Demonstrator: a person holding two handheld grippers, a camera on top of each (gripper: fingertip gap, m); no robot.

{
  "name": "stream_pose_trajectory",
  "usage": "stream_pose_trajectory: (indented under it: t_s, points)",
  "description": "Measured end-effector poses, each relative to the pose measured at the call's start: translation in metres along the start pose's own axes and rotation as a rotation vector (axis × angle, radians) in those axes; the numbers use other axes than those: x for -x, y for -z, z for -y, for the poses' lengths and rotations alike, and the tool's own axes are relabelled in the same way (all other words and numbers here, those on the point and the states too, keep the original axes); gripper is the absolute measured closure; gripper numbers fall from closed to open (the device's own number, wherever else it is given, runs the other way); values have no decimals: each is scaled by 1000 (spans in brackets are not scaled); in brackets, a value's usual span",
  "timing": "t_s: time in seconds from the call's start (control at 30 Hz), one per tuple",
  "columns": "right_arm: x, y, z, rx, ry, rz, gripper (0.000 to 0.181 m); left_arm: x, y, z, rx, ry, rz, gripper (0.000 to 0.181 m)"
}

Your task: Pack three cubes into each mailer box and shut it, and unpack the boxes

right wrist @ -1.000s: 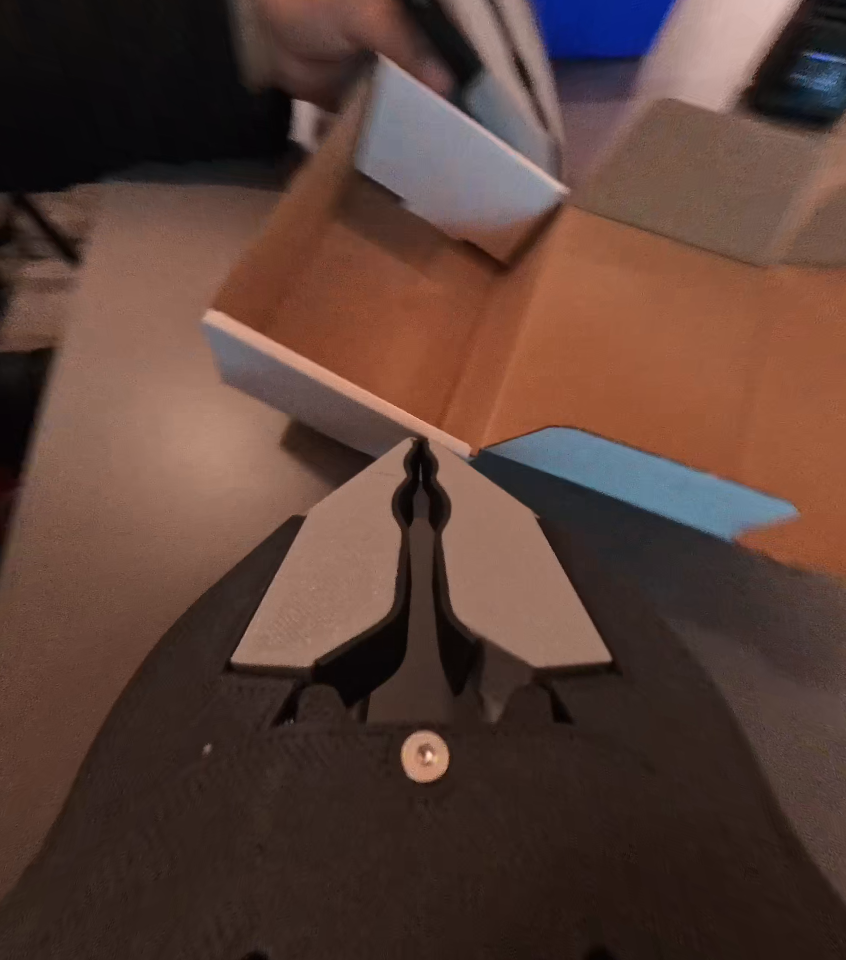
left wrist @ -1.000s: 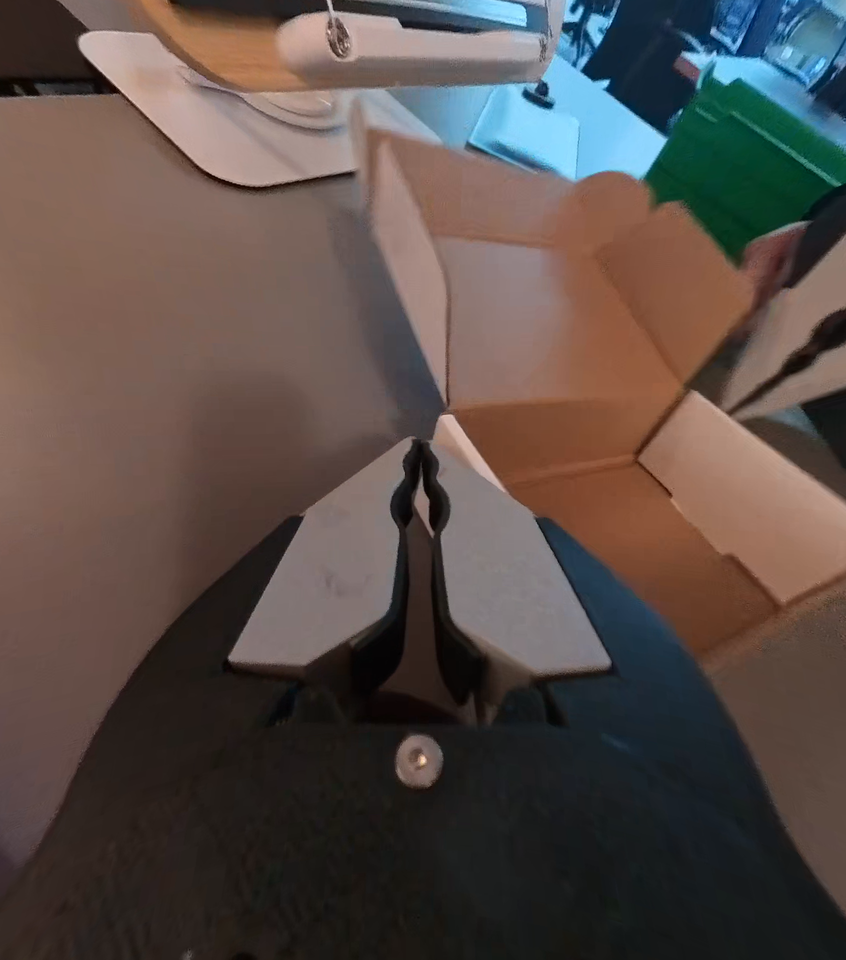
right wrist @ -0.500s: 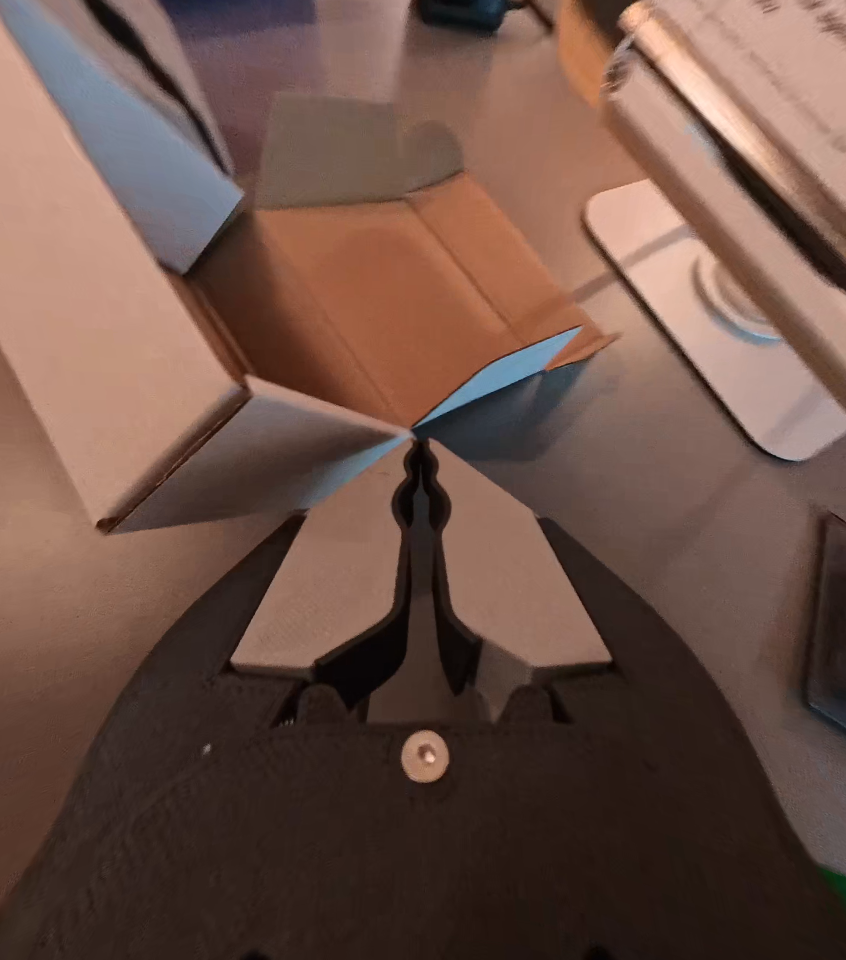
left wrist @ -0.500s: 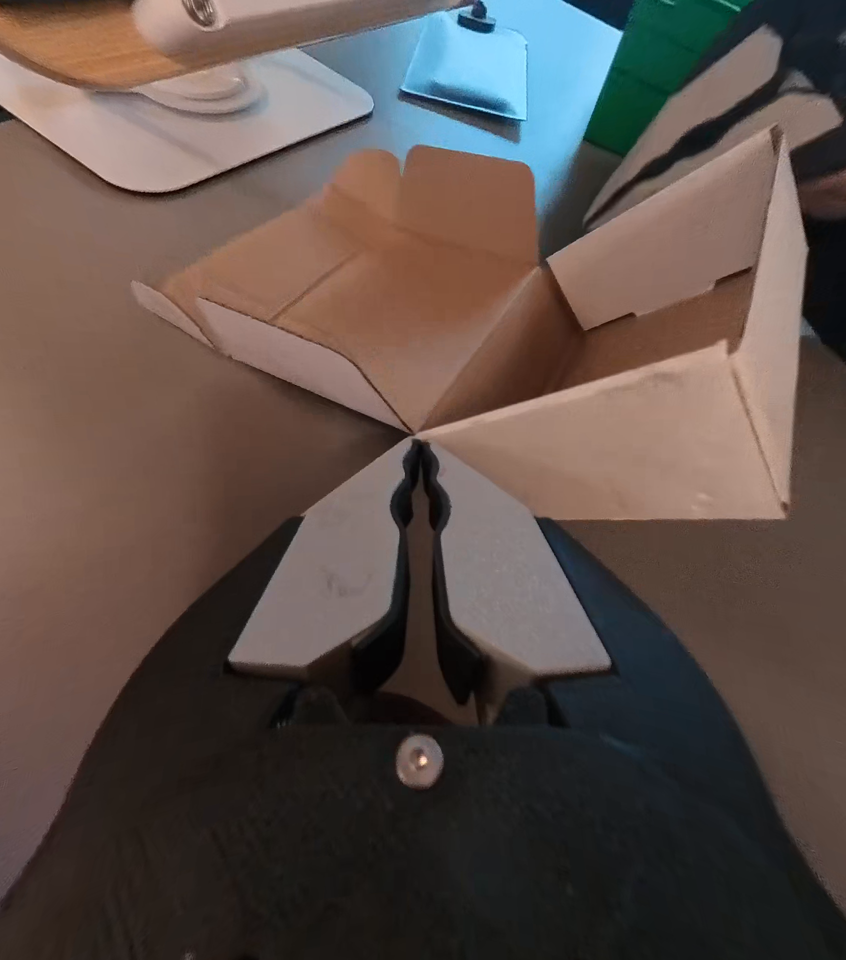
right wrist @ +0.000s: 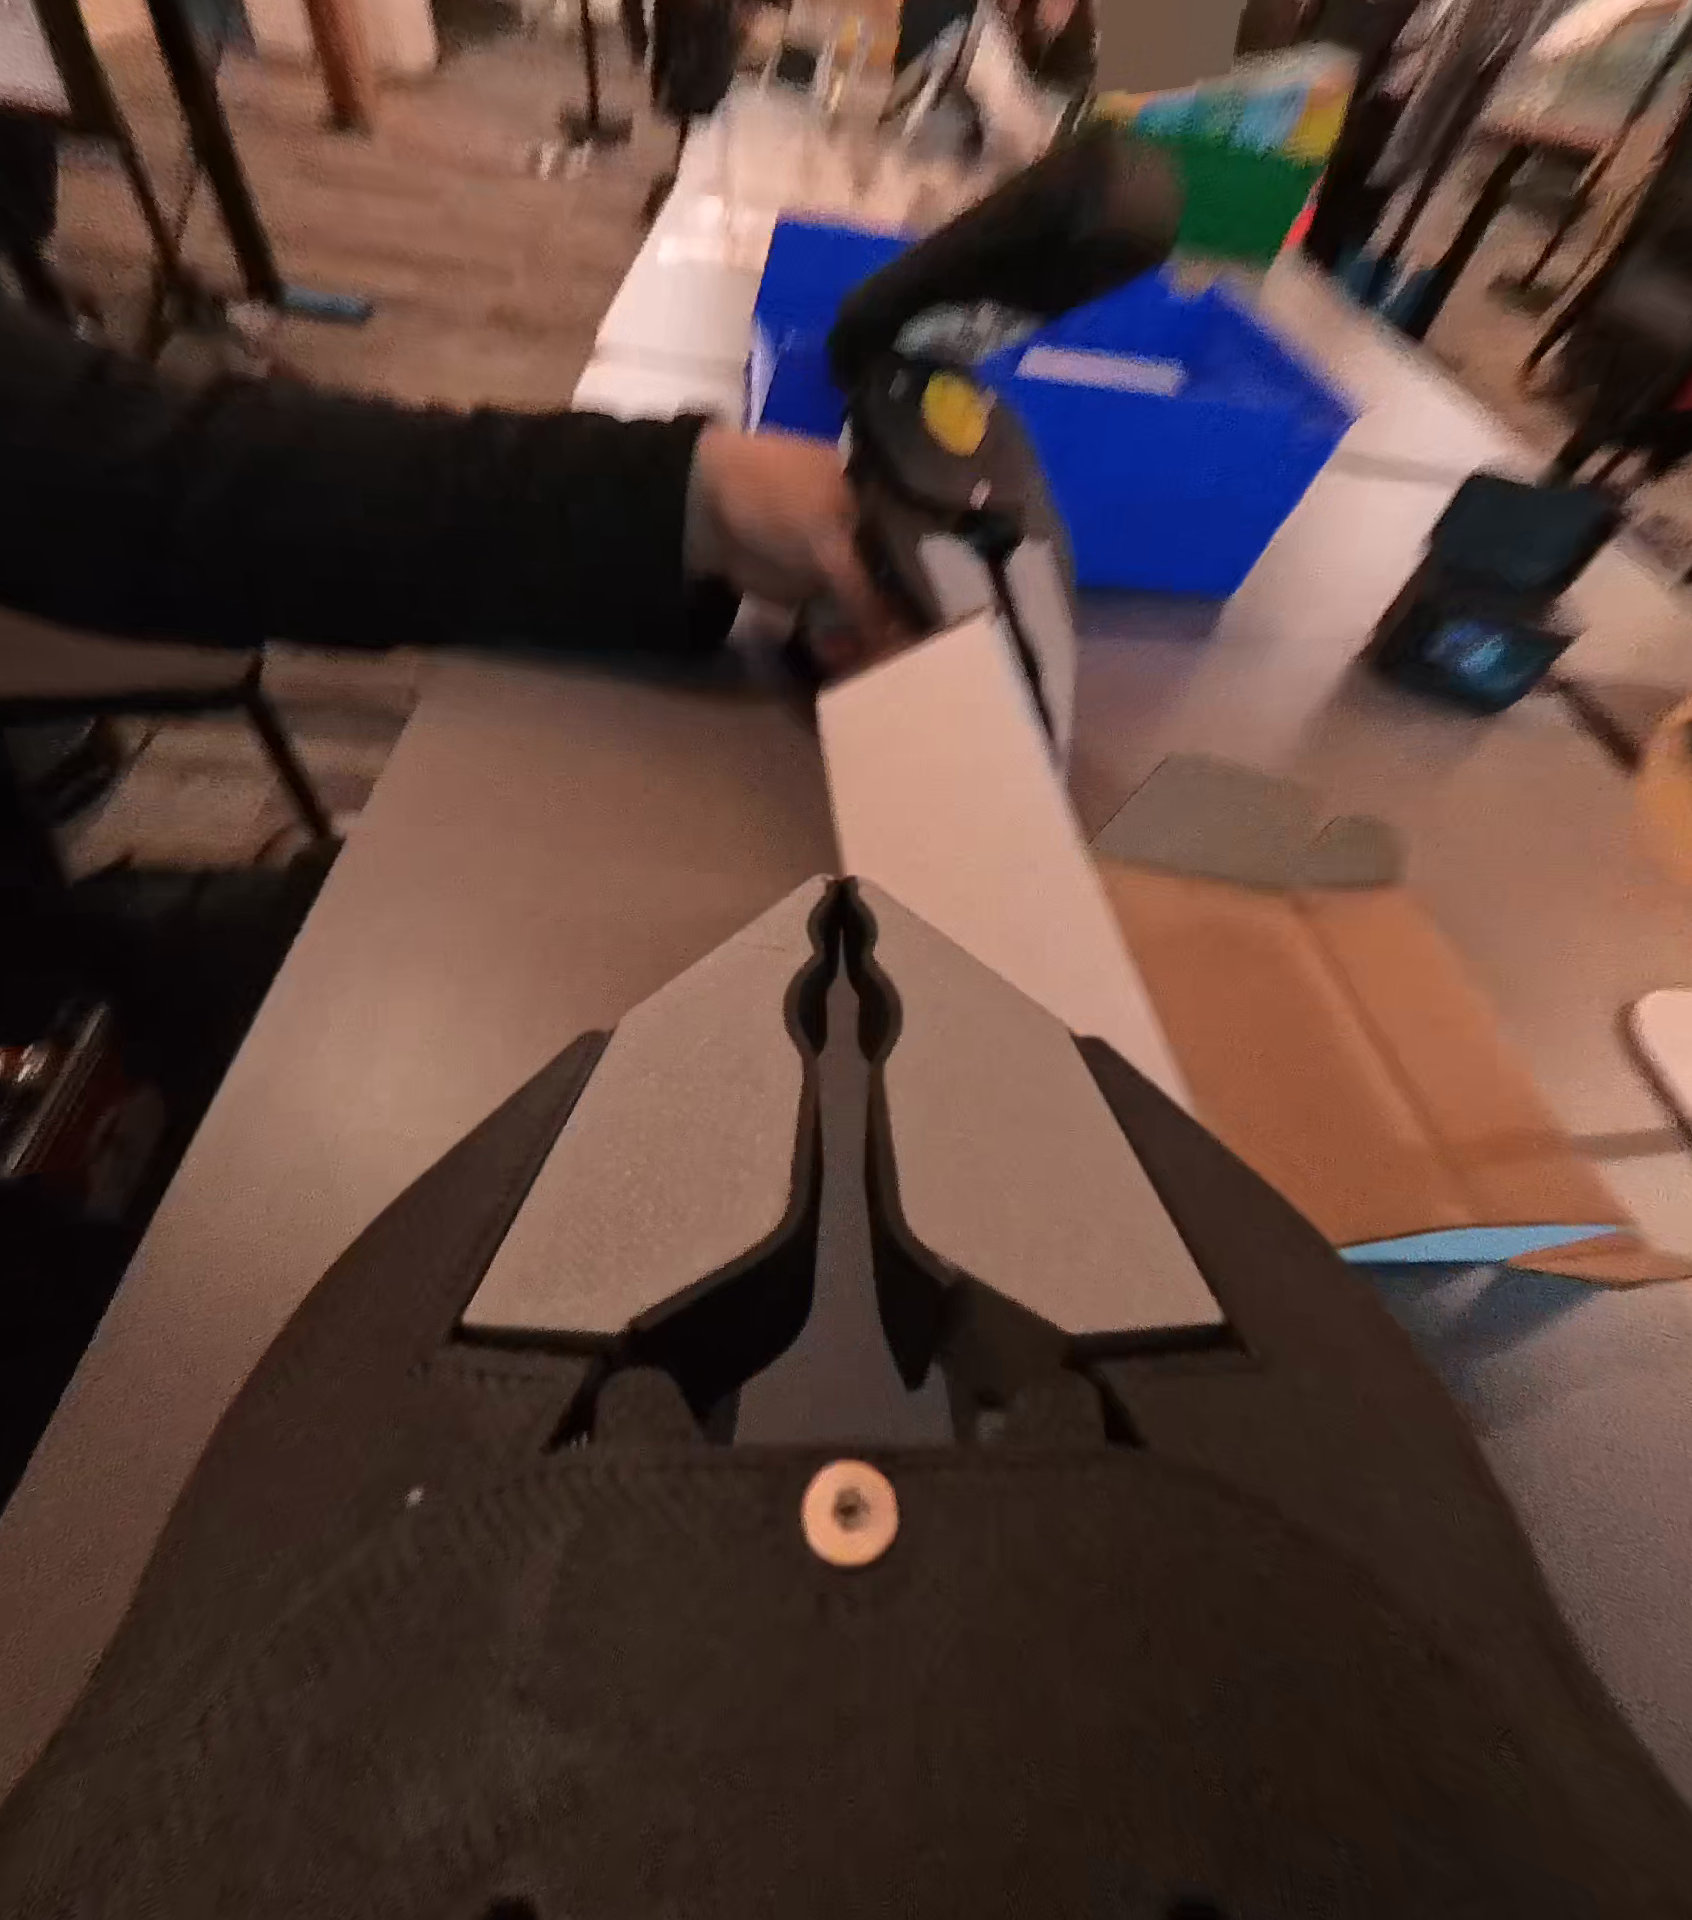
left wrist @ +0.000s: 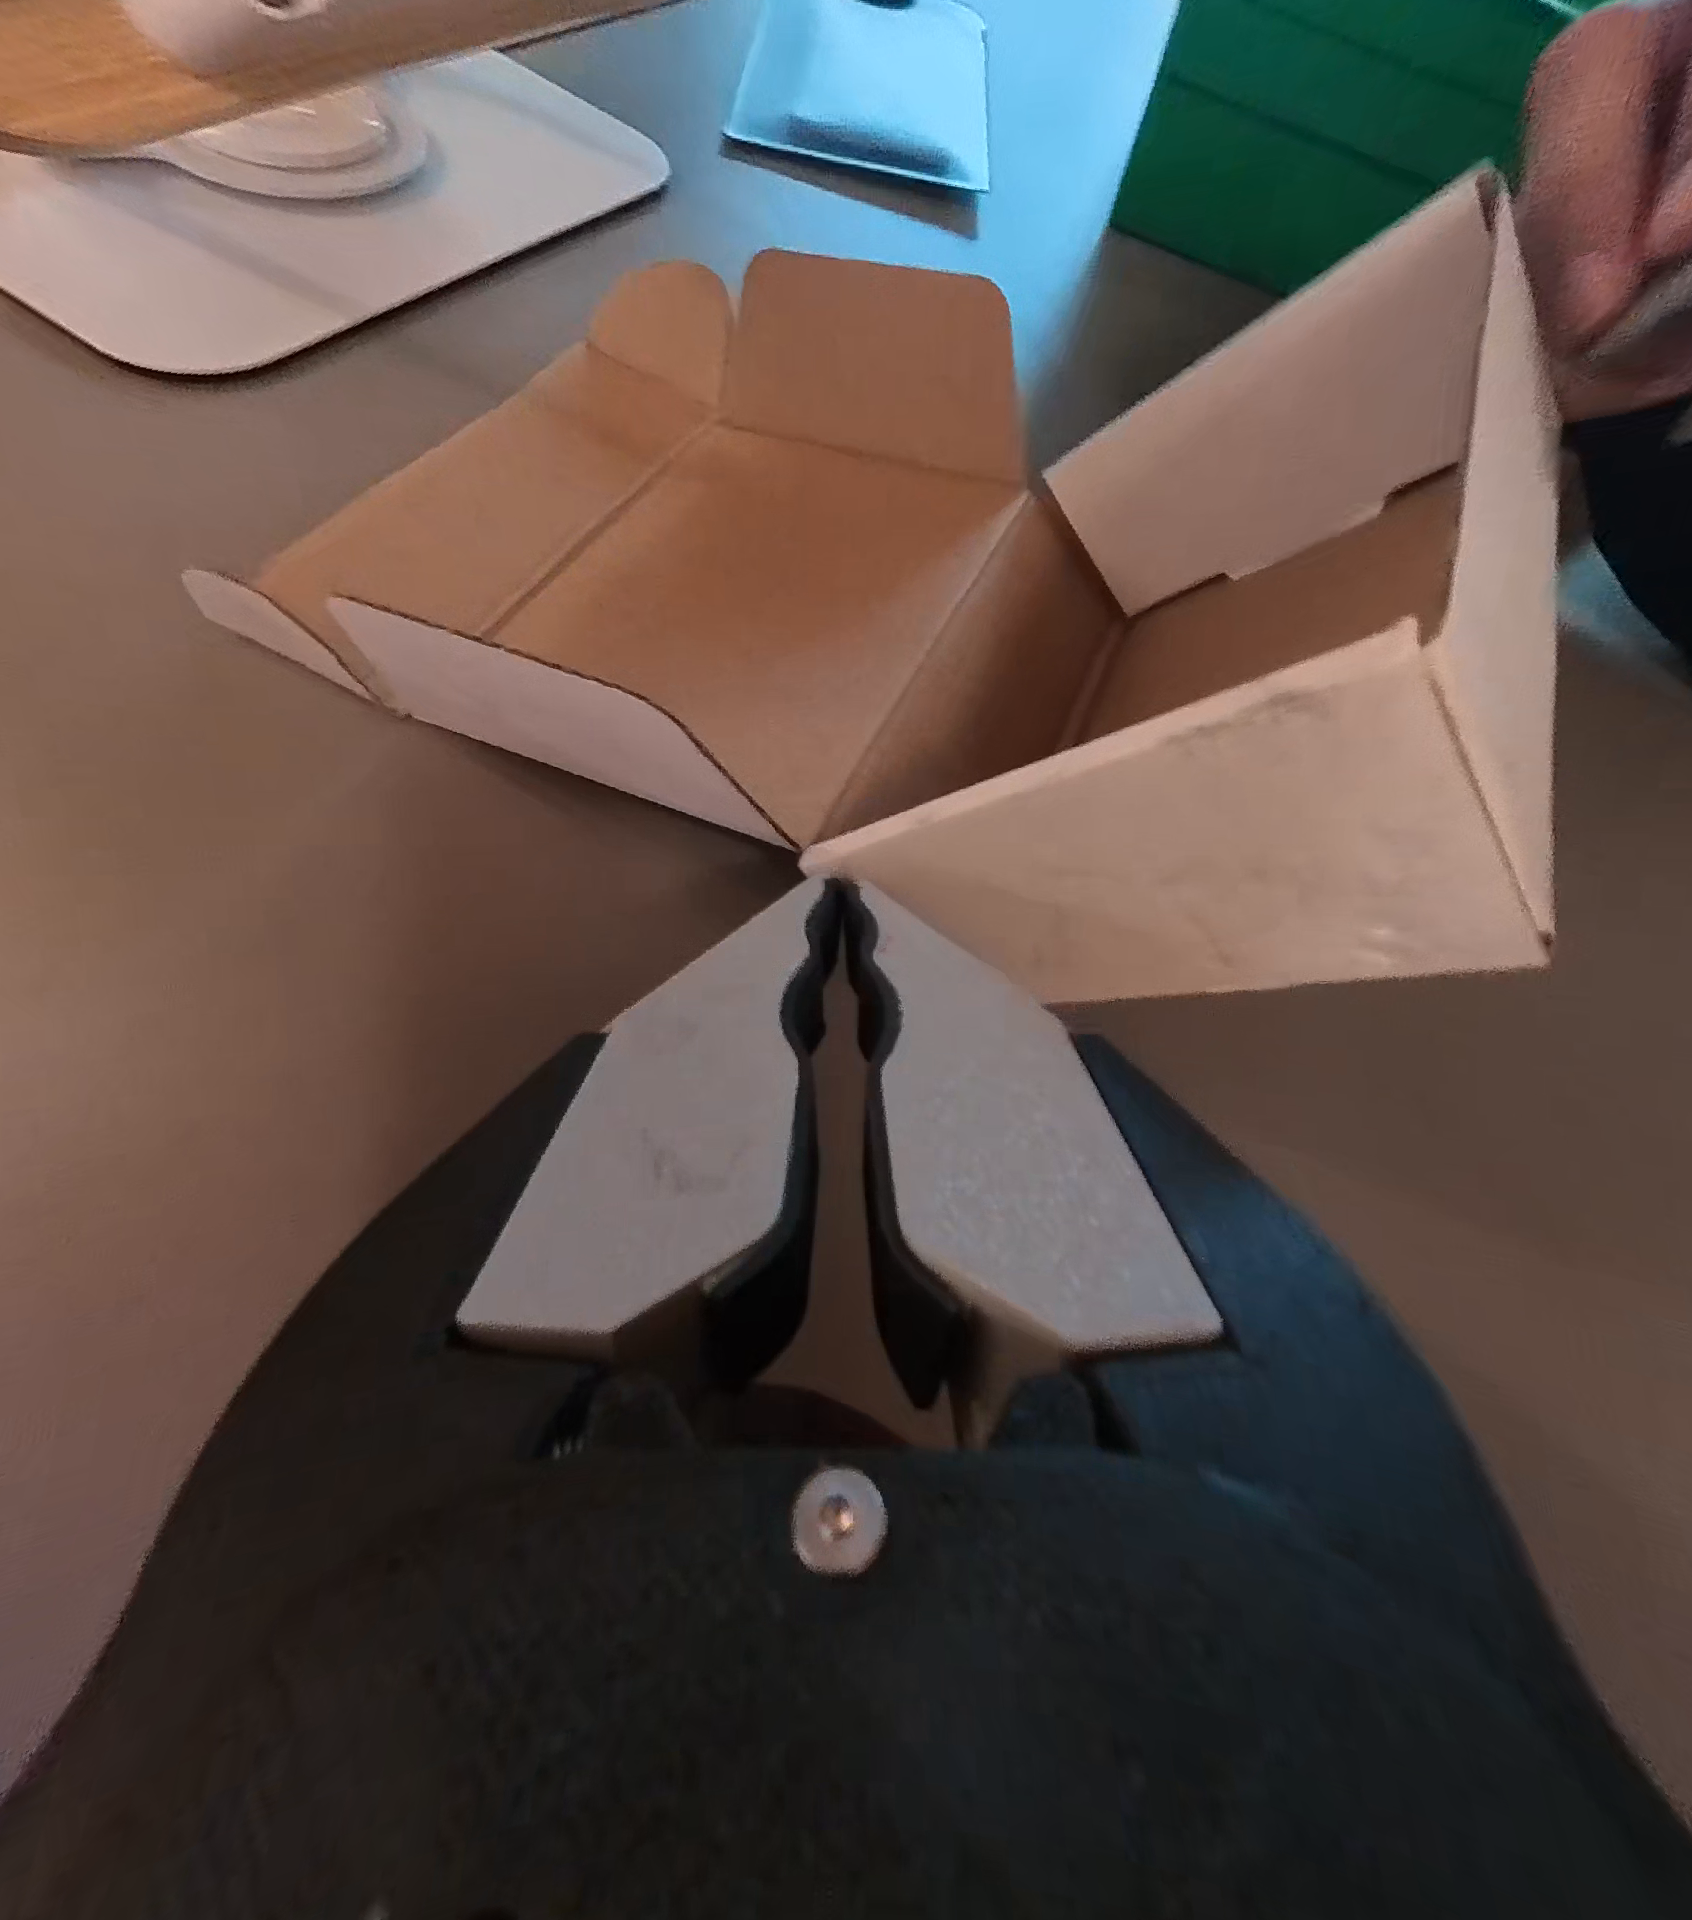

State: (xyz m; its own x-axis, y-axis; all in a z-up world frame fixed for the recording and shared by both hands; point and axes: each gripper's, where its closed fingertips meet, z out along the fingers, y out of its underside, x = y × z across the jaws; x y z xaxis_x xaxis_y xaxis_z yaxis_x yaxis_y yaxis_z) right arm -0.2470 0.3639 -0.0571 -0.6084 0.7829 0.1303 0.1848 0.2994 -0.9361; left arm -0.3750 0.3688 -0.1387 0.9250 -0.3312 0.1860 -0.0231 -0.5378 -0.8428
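Both jaws clamp box [left wrist: 1185,883] corners: left gripper [left wrist: 840,902], right gripper [right wrist: 842,900]. Since a second ago, box tipped on table [left wrist: 146,935]; empty, so unpacking appears done.

**What I can't see well**

My left gripper [left wrist: 842,896] is pressed shut at the corner of the mailer box [left wrist: 1185,873], but I can't tell if it pinches the cardboard or only touches it. The same goes for my right gripper [right wrist: 842,891] at the box's white wall [right wrist: 935,790].

The wall nearest me hides part of the box floor, so I can't tell if cubes sit there.

Past the box's far corner, my right hand [left wrist: 1652,197] is blurry and cut off by the picture's edge.

Behind the box, the white stand [left wrist: 281,260] is cut off at the top.

Beyond the box, the blue bin [right wrist: 1164,457] and the room are smeared.
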Motion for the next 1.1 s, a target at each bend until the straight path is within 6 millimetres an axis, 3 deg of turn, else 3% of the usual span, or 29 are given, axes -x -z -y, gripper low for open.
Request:
stream_pose_trajectory:
  t_s: [0.1, 0.2, 0.27, 0.33, 0.4, 0.47, 0.57, 0.73, 0.83, 0.93, 1.1]
  points:
    - [19, -8, -24, 141, -25, 120, 181, -4, -3, -3, 26, -47, 9, 181]
    - [20, -3, -4, 36, -16, 135, 181, -6, -4, -5, 39, -44, -3, 181]
    - [5, 7, 22, -102, -36, 44, 181, -5, -5, -6, 50, -38, -1, 179]
    - [-24, 18, 37, -192, -94, -117, 181, -5, -5, -6, 50, -45, 0, 179]
    - [-56, 26, 34, -201, -154, -282, 181, -5, -5, -7, 52, -49, 2, 179]
    - [-69, 24, 19, -135, -190, -347, 181, -5, -5, -7, 53, -46, 1, 178]
    - [-55, 6, -7, 19, -158, -267, 181, -4, -5, -6, 46, -40, 2, 176]
    - [-19, 2, -15, 84, -34, -101, 181, 8, 5, 2, -16, -57, 62, 171]
    - [-4, 0, -30, 161, -48, -7, 181, 1, 7, -1, -11, -11, -8, 180]
    - [13, -6, -58, 311, -77, 100, 181, -1, 3, -4, 17, -13, -16, 178]
    - [14, -10, -62, 334, -68, 102, 181, 2, -1, -2, 20, -61, 45, 181]
